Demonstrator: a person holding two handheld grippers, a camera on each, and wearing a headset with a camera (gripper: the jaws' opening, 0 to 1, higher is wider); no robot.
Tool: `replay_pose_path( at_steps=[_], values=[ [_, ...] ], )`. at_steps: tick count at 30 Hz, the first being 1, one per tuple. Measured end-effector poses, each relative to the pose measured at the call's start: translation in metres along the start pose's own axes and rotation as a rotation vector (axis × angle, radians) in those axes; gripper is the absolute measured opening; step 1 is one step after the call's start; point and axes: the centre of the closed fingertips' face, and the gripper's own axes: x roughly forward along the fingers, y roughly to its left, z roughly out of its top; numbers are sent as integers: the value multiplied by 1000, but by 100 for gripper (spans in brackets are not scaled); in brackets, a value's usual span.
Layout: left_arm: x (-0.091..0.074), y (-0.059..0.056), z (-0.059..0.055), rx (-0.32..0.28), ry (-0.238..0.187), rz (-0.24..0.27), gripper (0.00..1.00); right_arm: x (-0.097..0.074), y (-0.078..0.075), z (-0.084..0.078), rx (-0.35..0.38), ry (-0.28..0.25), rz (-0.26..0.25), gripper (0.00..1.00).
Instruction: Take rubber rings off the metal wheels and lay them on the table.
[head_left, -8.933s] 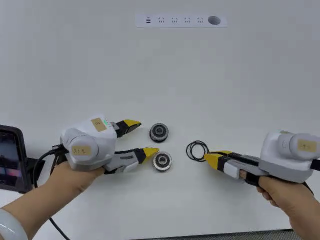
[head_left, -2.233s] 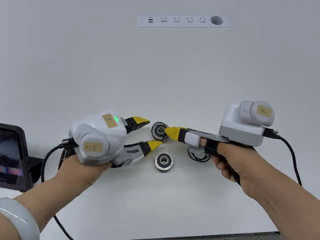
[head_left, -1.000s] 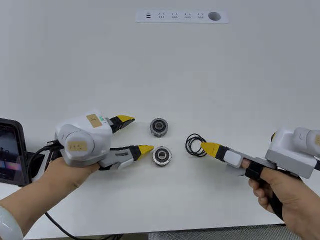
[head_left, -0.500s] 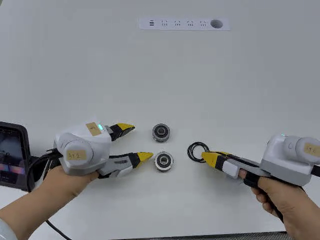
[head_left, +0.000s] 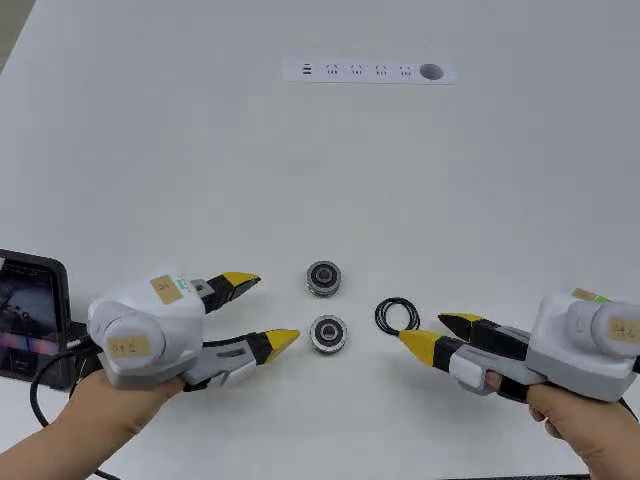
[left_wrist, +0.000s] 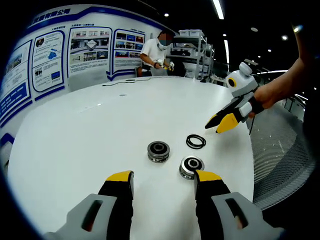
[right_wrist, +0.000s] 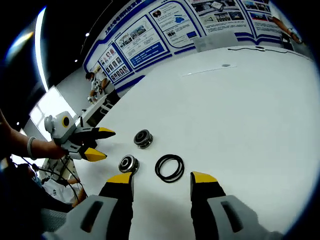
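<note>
Two black-and-silver metal wheels lie on the white table, one farther and one nearer. Black rubber rings lie loose in a small overlapping pile just right of the wheels. My left gripper is open, a little left of the wheels and touching neither. Just short of the rings my right gripper is open too, with nothing between its yellow tips. Each gripper shows in the other's view: the right gripper, the left gripper.
A white power strip lies at the far side of the table. A dark screen with a black cable stands at the left edge, close to my left hand. The table's near edge runs just below both hands. A person stands far off.
The right gripper's jaws have opened beside the rings. The left gripper has drawn back slightly to the left of the wheels. Wheels and rings lie as before.
</note>
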Motion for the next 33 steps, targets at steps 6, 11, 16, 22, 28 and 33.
replay_pose_path(
  at_steps=[6,11,16,22,28,33],
  values=[
    [-13,-4,1,-27,-18,17,57,-7,10,-4,-115,4,4,56],
    [-25,-9,-6,-29,-12,29,60,-12,16,-11,-236,26,-2,64],
    [-37,-14,-11,-34,-13,46,61,-17,23,-16,-325,37,-8,70],
    [-47,-22,-20,-40,-11,59,65,-23,30,-23,-445,47,-16,83],
    [-54,-30,-25,-36,-7,57,68,-23,39,-25,-443,25,16,91],
    [-59,-33,-25,-42,-14,55,72,-23,44,-32,-482,31,12,97]
  ],
)
